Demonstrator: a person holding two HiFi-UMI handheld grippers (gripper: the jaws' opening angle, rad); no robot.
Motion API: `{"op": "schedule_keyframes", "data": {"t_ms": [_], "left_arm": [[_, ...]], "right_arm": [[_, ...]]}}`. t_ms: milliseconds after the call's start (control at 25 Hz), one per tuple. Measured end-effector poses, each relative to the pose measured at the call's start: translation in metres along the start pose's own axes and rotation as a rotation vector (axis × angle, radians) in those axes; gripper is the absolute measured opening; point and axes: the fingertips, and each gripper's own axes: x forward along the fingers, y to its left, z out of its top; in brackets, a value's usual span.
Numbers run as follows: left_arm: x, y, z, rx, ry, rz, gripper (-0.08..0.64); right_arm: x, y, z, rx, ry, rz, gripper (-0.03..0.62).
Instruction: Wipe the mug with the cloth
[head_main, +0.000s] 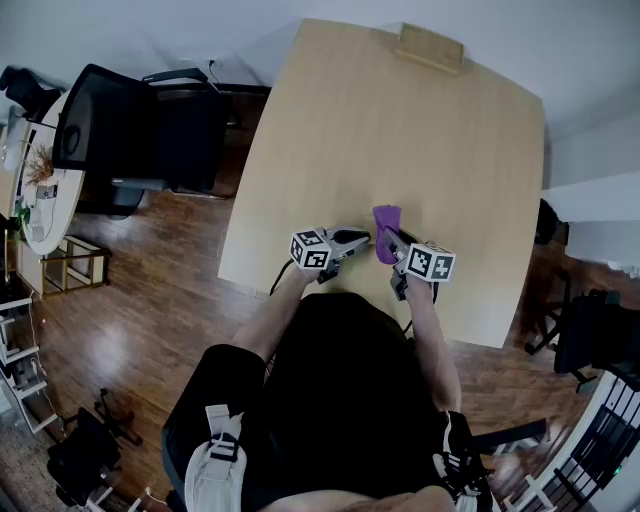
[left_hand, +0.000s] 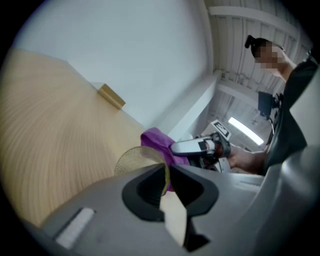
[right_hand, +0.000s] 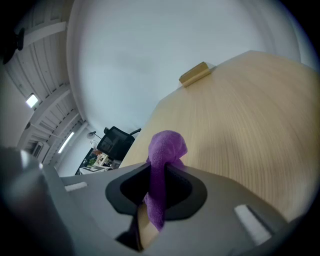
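Note:
In the left gripper view a yellowish translucent mug (left_hand: 133, 158) lies close in front, and my left gripper (left_hand: 166, 173) is shut on its thin rim. Right behind the mug hangs the purple cloth (left_hand: 156, 139). My right gripper (right_hand: 159, 172) is shut on that cloth (right_hand: 165, 148), which bulges up out of the jaws. In the head view both grippers meet over the table's near edge: the left gripper (head_main: 364, 239) and the right gripper (head_main: 392, 246) with the cloth (head_main: 386, 222) between them. The mug is hidden there.
The light wooden table (head_main: 400, 130) stretches away beyond the grippers. A small wooden block (head_main: 431, 47) lies at its far edge. A black office chair (head_main: 120, 130) stands to the left on the wood floor. The person's body is right at the table's near edge.

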Motion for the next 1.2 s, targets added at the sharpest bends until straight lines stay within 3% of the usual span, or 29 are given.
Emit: {"op": "schedule_keyframes", "data": {"t_ms": [80,280,520,600,680,840,1000,1120,1200], "left_arm": [[-0.006,0.003,-0.001,-0.064,0.005,0.007,0.071],[-0.022,0.015,-0.001,-0.317,-0.025,0.021,0.137],[-0.018,0.015,-0.009,-0.412,0.113,-0.004,0.105],[-0.018,0.01,-0.007,-0.345,0.131,-0.018,0.047],[-0.016,0.0,-0.002,-0.223,0.124,-0.025,0.041],[-0.015,-0.022,0.019,-0.026,0.025,-0.038,0.04],[-0.008,-0.052,0.043,0.163,-0.01,-0.071,0.04],[-0.003,-0.074,0.064,0.282,-0.054,-0.093,0.04],[-0.002,-0.085,0.075,0.329,-0.078,-0.101,0.04]], "right_arm": [[0.001,0.005,-0.005,0.016,0.005,0.018,0.064],[-0.002,0.014,-0.02,0.013,0.014,0.049,0.064],[-0.01,0.016,-0.037,0.051,0.022,0.071,0.064],[-0.013,0.015,-0.04,0.064,0.02,0.071,0.064],[-0.022,0.011,-0.034,0.094,-0.006,0.064,0.064],[-0.049,0.025,0.013,0.081,-0.118,0.06,0.064],[-0.054,0.098,0.055,-0.158,-0.149,0.119,0.064],[-0.044,0.121,0.057,-0.357,-0.102,0.07,0.064],[-0.047,0.116,0.059,-0.404,-0.107,0.026,0.064]]}}
